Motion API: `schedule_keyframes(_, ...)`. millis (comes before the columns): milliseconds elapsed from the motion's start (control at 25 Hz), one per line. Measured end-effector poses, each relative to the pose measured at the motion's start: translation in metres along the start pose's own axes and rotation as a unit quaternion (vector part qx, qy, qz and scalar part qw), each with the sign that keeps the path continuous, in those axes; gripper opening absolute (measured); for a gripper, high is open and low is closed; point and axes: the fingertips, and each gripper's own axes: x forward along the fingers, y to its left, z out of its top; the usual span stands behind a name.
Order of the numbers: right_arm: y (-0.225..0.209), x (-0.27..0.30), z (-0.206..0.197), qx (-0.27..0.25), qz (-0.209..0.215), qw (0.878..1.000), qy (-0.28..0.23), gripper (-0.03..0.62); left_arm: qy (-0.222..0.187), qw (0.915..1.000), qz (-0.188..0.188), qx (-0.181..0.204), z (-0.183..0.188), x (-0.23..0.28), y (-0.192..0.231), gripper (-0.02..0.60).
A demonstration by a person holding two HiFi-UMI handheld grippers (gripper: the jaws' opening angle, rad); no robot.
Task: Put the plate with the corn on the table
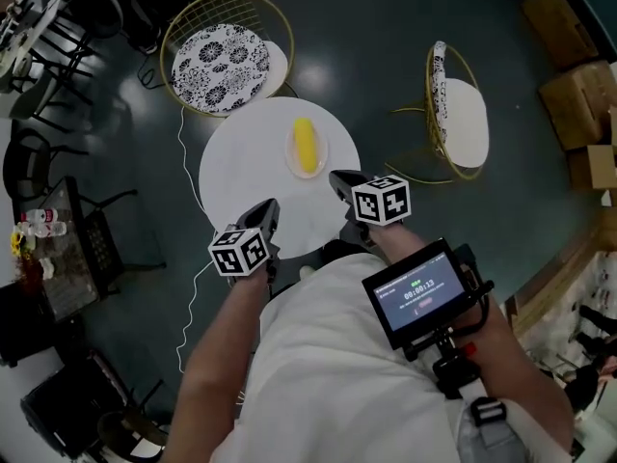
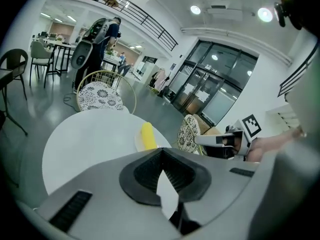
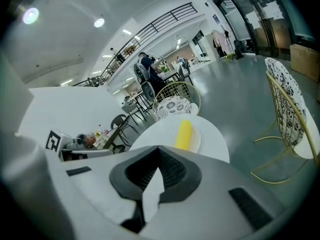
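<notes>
- Plate (image 1: pixel 307 152) with corn (image 1: pixel 306 145) down on the round white table (image 1: pixel 241 167), toward its far right side; placing judged done.
- Left gripper (image 1: pixel 267 210): jaws pressed together, empty, over the near table edge.
- Right gripper (image 1: pixel 343 180): likewise closed on nothing, near the plate, not touching.
- Left to do: apparently nothing.

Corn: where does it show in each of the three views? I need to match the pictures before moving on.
Head view: corn on its plate, upper centre, on the round white table.
Left gripper view: corn near centre, at the table's right edge.
Right gripper view: corn just right of centre, on the table.
Shared landmark: the gold wire chair with patterned cushion, beyond the table.
</notes>
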Motion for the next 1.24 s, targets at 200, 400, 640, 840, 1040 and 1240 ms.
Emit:
schedule_keyframes(200, 0.023, -0.054, -0.004, -0.016, 0.014, 1.000, -0.020, 0.008, -0.018, 0.9996, -0.014, 0.019, -0.008, -0.029, -0.046, 0.006)
schedule_keyframes(400, 0.041, -0.058, 0.002, -0.024, 0.028, 0.999, -0.038, 0.006, -0.028, 0.9988, -0.027, 0.031, -0.004, -0.041, -0.047, 0.006)
schedule_keyframes(640, 0.059, -0.061, -0.004, -0.029, 0.055, 0.996, -0.058, 0.007, -0.039, 0.9976, -0.041, 0.040, -0.011, -0.049, -0.048, 0.006)
schedule_keyframes(840, 0.062, -0.068, -0.018, -0.022, 0.062, 0.996, -0.067, 0.008, -0.043, 0.9967, -0.050, 0.046, -0.017, -0.051, -0.052, 0.006)
schedule_keyframes(1040, 0.057, -0.069, -0.029, -0.015, 0.064, 0.995, -0.077, 0.006, -0.042, 0.9960, -0.057, 0.055, -0.023, -0.046, -0.055, 0.006)
schedule_keyframes(1240, 0.059, -0.075, -0.032, -0.010, 0.064, 0.995, -0.082, 0.007, -0.038, 0.9960, -0.058, 0.057, -0.023, -0.046, -0.061, 0.006)
